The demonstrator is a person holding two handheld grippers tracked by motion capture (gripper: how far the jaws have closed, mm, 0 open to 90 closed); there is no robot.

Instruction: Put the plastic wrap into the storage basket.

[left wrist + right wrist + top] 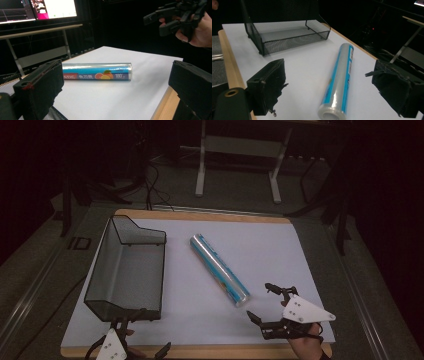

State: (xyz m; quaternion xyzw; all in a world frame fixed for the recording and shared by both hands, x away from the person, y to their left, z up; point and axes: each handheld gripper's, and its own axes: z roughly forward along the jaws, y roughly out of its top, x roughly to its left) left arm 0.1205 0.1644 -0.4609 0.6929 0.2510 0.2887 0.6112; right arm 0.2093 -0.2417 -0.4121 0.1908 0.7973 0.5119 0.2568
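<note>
The right gripper (263, 304) sits near the front right corner of the table (280, 250), just above the white top, and a hand (306, 347) holds it from behind. Its two black jaws are wide apart and hold nothing. Just beside it, toward the middle of the table, lies the roll of plastic wrap (219, 269). The roll lies flat and slanted, with one end near the right gripper and the other end pointing to the back edge. In the right gripper view the roll (339, 80) lies on the white top between the two open jaws, but they do not touch it. The roll is shiny, with a blue strip along its side, and in the left gripper view (97, 71) you can see little orange fruit pictures on it. The left gripper (145, 332) is at the front left corner, and its jaws are wide apart too, with nothing in them. A black mesh basket (125, 267) stands along the left edge, just beside that gripper. The basket and the roll are apart.
</note>
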